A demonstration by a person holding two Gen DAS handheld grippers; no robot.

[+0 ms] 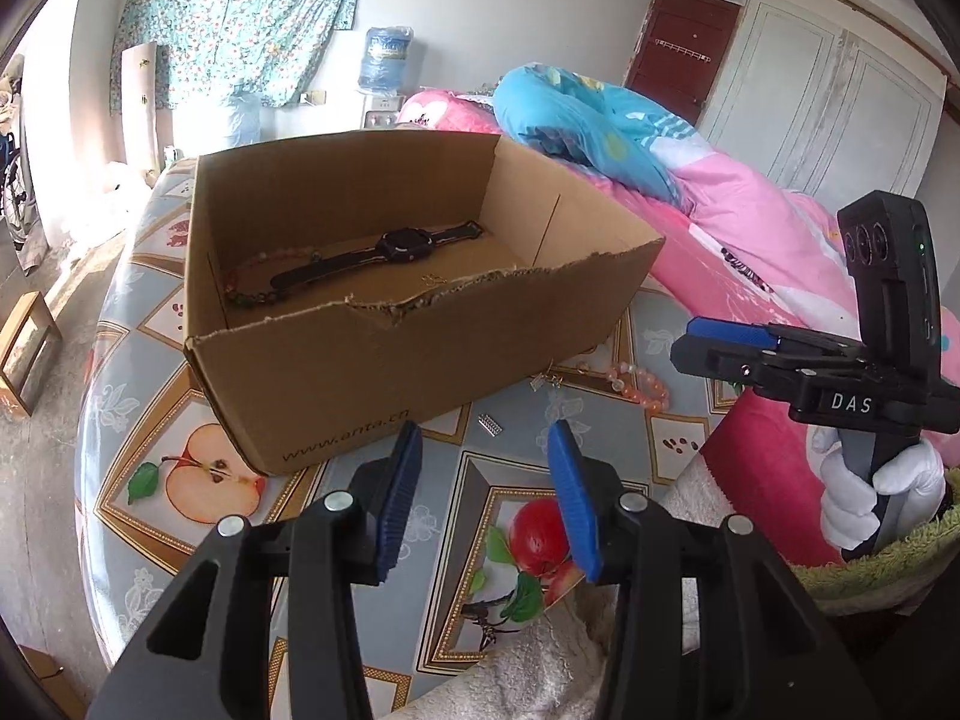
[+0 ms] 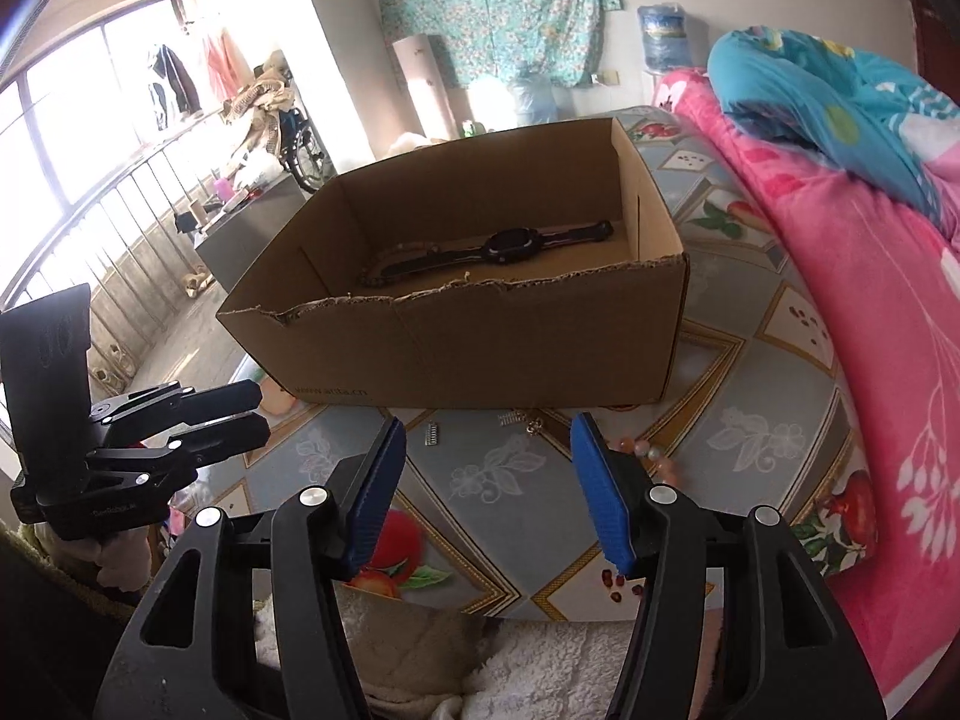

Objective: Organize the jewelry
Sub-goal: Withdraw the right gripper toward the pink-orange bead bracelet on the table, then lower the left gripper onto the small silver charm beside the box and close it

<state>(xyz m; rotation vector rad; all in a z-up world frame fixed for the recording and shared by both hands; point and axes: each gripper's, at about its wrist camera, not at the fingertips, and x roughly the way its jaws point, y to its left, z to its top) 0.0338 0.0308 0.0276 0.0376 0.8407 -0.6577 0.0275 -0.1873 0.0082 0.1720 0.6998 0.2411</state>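
Cardboard box [image 1: 384,360] sits open-topped on a table with a fruit-print cloth [image 1: 180,420], torn along its near rim. Inside there's a black watch [image 1: 402,243] lying flat on the bottom, strap stretched out, plus a thin beaded chain [image 1: 252,294] curled next to it toward the left wall. Same watch shows from the other camera too [image 2: 510,243].

Outside the box, on the cloth just in front of it: a pink bead bracelet [image 1: 645,387] off toward the right corner, a small silver clip thing [image 1: 490,425] and some tiny earring-like bits [image 1: 543,383] close to the box wall. Too small to say exactly what those are.

Left gripper [image 1: 486,495] hovers low over the cloth in front of the box, blue pads spread apart, nothing between them. Right gripper [image 2: 489,489] is the same deal, jaws wide and empty, with the bracelet just beside its right pad. White-gloved hand [image 1: 870,492] grips the right one's handle. Pink quilt [image 1: 750,228] piled on the right
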